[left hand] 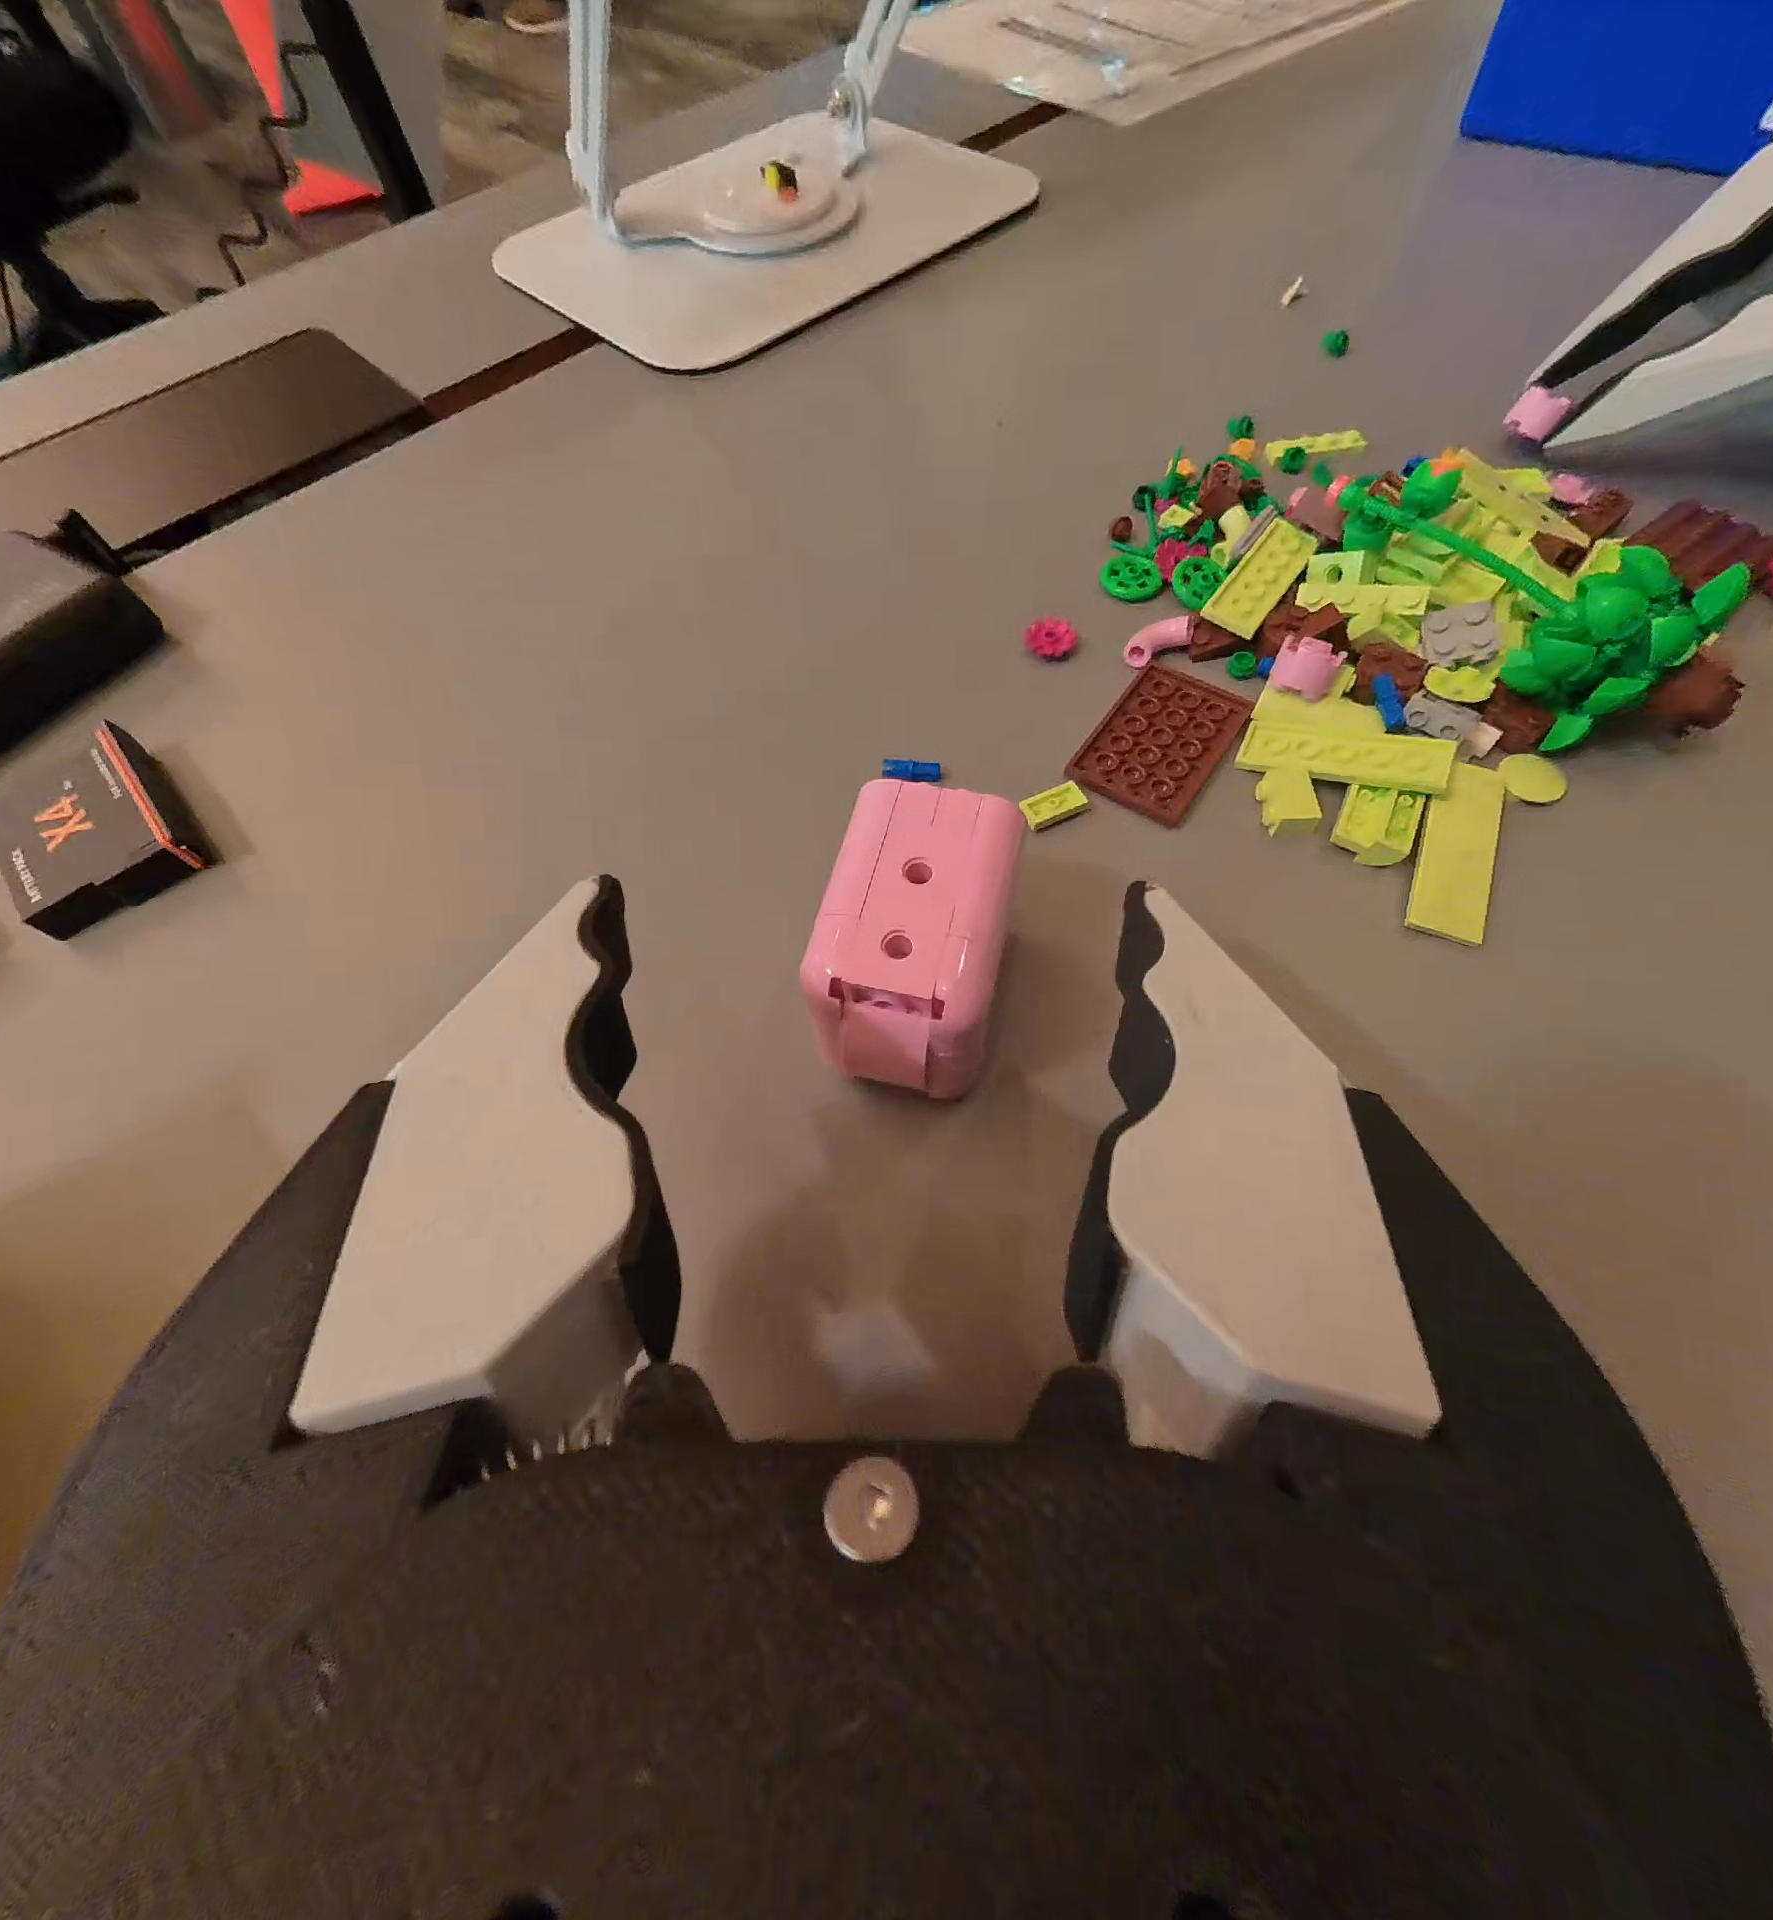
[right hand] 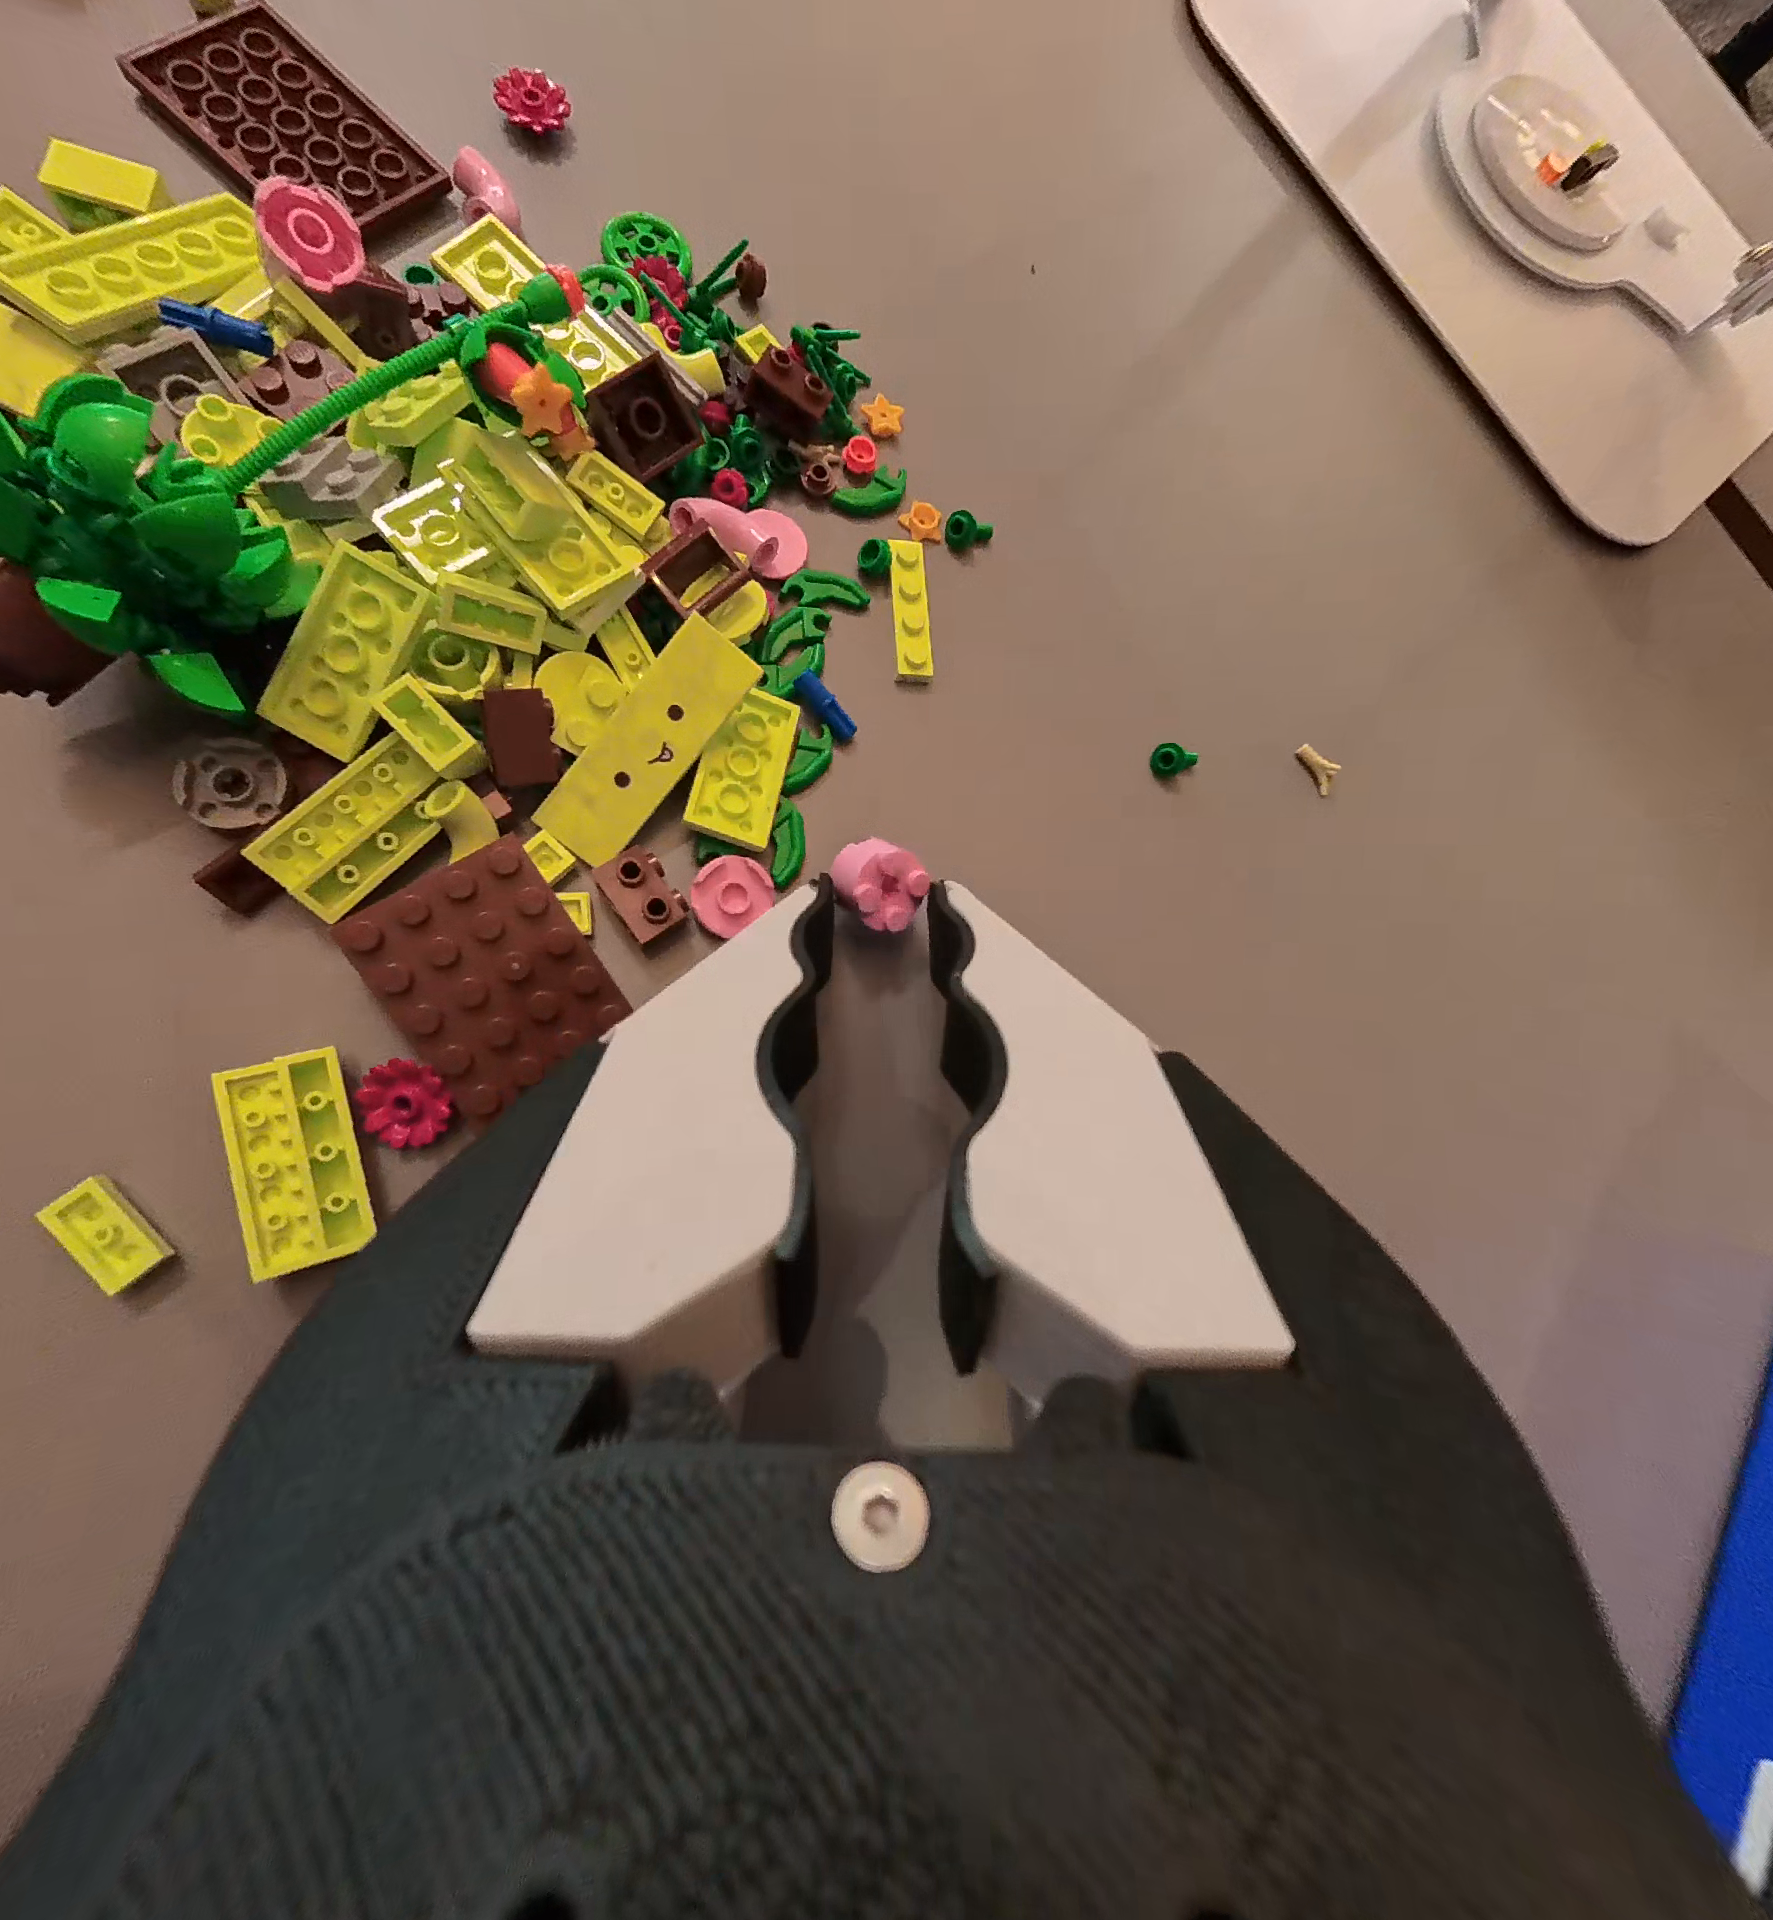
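My left gripper (left hand: 866, 894) is open and empty. A pink block assembly (left hand: 908, 935) with two holes on top stands on the grey table (left hand: 653, 623) just ahead, between the fingertips' line. A small blue pin (left hand: 911, 770) lies behind it. My right gripper (right hand: 880, 896) is shut on a small pink round brick (right hand: 882, 883), held at the fingertips above the table. In the left wrist view that gripper (left hand: 1547, 410) shows at the far right with the pink brick (left hand: 1533, 414) at its tip. A pile of lime, green and brown bricks (right hand: 425, 520) lies left of it.
A white lamp base (left hand: 768, 239) stands at the back of the table, also in the right wrist view (right hand: 1547, 270). A blue box (right hand: 1765, 1558) sits at the right. Black boxes (left hand: 92, 831) lie at the left. Loose pieces: a green stud (right hand: 1171, 760), a tan piece (right hand: 1318, 770), a brown plate (left hand: 1160, 743). The tips of one gripper are about 30 cm away from the tips of the other. Measured from the fingertips, the green stud (right hand: 1171, 760) is 7 cm or so from the right gripper and 30 cm from the left. Look for it in the left wrist view (left hand: 1340, 340) too.
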`<action>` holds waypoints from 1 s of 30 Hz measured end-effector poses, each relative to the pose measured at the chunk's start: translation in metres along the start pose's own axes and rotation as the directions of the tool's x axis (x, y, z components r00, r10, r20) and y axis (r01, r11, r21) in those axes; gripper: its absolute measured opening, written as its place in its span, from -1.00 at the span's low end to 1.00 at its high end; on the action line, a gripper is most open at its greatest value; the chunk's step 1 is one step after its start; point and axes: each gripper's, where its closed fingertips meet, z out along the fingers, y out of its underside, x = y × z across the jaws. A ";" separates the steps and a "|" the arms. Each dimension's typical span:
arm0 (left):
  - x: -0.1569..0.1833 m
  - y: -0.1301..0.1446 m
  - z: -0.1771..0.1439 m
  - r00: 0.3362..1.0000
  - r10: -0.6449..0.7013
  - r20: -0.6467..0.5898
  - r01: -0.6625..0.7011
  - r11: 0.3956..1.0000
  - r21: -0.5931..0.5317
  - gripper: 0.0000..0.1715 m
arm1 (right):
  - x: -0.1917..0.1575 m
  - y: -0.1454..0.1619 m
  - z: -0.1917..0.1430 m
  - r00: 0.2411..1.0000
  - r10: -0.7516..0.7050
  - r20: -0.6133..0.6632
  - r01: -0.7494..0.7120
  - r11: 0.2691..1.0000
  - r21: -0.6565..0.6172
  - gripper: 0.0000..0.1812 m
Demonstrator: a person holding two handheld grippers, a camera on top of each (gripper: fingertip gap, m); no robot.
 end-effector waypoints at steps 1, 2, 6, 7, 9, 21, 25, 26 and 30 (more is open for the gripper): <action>-0.001 0.000 0.000 1.000 0.001 0.010 -0.001 1.000 -0.002 0.03 | 0.000 0.000 0.000 1.000 -0.005 -0.003 0.005 1.000 0.000 -0.83; -0.002 0.000 0.001 1.000 0.001 0.018 -0.001 1.000 -0.004 0.00 | 0.000 -0.001 0.000 1.000 -0.009 -0.004 0.009 1.000 0.001 -0.83; -0.001 0.003 0.003 1.000 0.008 0.012 -0.008 1.000 -0.029 -0.07 | -0.001 -0.001 0.001 1.000 -0.016 -0.009 0.016 1.000 -0.004 -0.80; 0.000 0.005 0.004 1.000 0.018 0.013 -0.018 0.999 -0.039 -0.09 | -0.001 -0.001 0.001 1.000 -0.018 -0.012 0.018 1.000 -0.006 -0.78; 0.003 0.008 0.007 0.999 0.049 0.014 -0.048 0.997 -0.064 -0.12 | -0.001 -0.002 0.000 1.000 -0.017 -0.013 0.017 1.000 0.002 -0.77; 0.009 0.022 0.017 0.984 0.174 0.041 -0.164 0.970 -0.178 -0.53 | 0.004 -0.022 -0.010 0.999 0.018 -0.031 -0.014 0.991 0.131 -0.76; 0.012 0.002 0.010 0.986 0.161 0.032 -0.160 0.986 -0.043 -0.55 | 0.004 -0.024 -0.011 0.999 0.009 -0.038 -0.003 0.990 0.139 -0.77; 0.017 -0.010 0.006 0.987 0.159 0.012 -0.160 0.987 0.032 -0.56 | 0.003 -0.028 -0.013 0.999 0.008 -0.035 -0.002 0.987 0.163 -0.77; 0.065 -0.066 -0.024 0.966 0.182 -0.184 -0.097 0.914 0.394 -0.55 | -0.011 -0.059 -0.031 0.999 0.015 0.039 -0.027 0.938 0.346 -0.77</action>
